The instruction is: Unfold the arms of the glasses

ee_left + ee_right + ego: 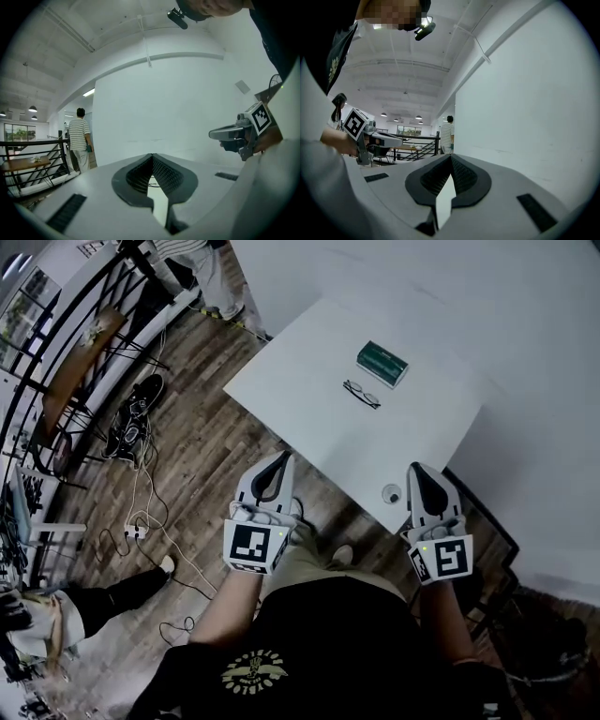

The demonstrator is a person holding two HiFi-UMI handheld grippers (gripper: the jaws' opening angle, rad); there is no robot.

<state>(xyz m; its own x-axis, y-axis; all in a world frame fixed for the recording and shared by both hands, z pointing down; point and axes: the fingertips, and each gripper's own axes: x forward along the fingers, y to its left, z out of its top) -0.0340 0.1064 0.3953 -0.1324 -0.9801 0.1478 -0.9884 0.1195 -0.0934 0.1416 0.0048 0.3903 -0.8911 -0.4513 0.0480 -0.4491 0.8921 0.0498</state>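
hovering near table [300, 404]: left hand-held gripper [283, 458] and right hand-held gripper [416, 469] both closed, empty; glasses [362, 394] untouched.

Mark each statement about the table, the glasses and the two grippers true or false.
1. The glasses lie on the white table, close to the green case. True.
2. The right gripper holds the glasses. False: its jaws are together on nothing, and the glasses lie untouched farther up the table.
3. The left gripper has its jaws wide apart. False: they meet at the tips, with nothing between them.
4. A person in a striped shirt stands in the background. True.
5. The green case sits on the wooden floor. False: it is on the table.
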